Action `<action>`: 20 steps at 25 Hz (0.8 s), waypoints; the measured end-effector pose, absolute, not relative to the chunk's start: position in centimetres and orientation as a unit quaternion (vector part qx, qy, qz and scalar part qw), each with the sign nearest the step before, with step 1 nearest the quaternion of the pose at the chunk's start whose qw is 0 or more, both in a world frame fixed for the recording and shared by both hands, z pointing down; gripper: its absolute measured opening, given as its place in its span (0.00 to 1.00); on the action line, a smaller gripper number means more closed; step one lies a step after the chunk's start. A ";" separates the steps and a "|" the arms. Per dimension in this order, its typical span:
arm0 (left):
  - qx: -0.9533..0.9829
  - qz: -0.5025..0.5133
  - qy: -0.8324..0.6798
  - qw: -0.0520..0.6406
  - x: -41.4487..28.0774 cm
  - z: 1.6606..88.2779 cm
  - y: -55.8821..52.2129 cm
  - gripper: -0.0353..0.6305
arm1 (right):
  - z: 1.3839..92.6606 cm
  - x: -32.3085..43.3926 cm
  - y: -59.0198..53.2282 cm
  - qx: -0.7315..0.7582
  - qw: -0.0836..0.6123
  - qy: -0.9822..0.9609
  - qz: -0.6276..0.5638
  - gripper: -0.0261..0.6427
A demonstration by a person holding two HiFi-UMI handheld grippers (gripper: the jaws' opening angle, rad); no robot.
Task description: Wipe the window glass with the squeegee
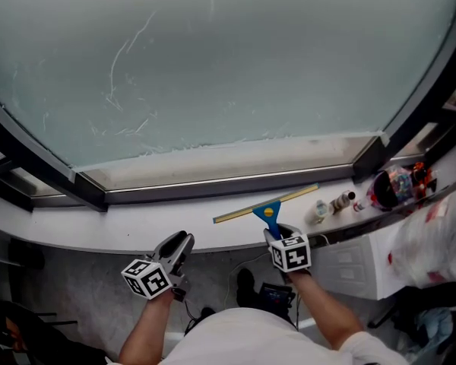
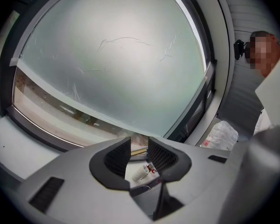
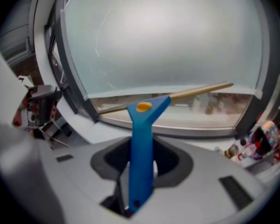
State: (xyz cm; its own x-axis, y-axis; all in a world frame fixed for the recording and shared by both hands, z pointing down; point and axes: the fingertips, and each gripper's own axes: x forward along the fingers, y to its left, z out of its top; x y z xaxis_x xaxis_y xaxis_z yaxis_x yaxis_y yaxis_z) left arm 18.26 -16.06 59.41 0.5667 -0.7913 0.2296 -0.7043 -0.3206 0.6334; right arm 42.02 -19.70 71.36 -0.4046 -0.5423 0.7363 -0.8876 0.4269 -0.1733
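The right gripper (image 1: 277, 236) is clamped on the blue plastic handle of the squeegee (image 1: 267, 207), low on the shaft. The long blade bar stands out ahead of it, tilted, above the white window sill (image 1: 137, 223) and not yet touching the window glass (image 1: 235, 59). The left gripper (image 1: 180, 242) hangs beside it with its jaws apart and nothing between them; only the sill and a small bottle (image 2: 141, 172) well beyond show through the gap. The squeegee looks light, with a stiff handle and probably a soft, yielding blade edge. The handle's smooth plastic may twist between the pads, since the wide bar gives any uneven drag on the glass a long lever. The shaft is the right place to hold, and a grip nearer the head would likely steady the blade better
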 end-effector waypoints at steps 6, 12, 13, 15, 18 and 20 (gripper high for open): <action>0.825 -0.073 -0.445 0.342 14.9 57.2 -10.6 0.26 | 68.5 38.8 -14.7 0.481 0.290 -0.780 0.276 0.26; 0.838 -0.080 -0.425 0.334 11.5 56.0 -4.1 0.26 | 65.5 34.9 -8.3 0.497 0.255 -0.785 0.268 0.26; 0.841 -0.080 -0.420 0.332 11.2 55.8 -3.1 0.26 | 65.1 34.4 -7.3 0.500 0.248 -0.786 0.268 0.26; 0.847 -0.079 -0.412 0.327 10.5 55.3 -1.1 0.26 | 64.3 33.6 -5.2 0.505 0.235 -0.786 0.269 0.26; 0.853 -0.082 -0.405 0.320 9.8 54.6 1.6 0.26 | 63.2 32.8 -2.1 0.510 0.226 -0.786 0.268 0.26; 0.854 -0.087 -0.403 0.317 9.5 53.9 3.0 0.26 | 62.4 32.9 -0.7 0.512 0.223 -0.787 0.263 0.26</action>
State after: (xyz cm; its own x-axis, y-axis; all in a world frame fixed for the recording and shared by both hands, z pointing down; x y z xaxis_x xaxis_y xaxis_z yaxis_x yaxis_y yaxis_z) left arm 9.54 3.04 53.90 0.6595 -0.7439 0.1078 -0.6342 -0.4738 0.6110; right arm 32.86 -0.68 62.35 -0.3768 -0.6881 0.6202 -0.9227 0.3376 -0.1860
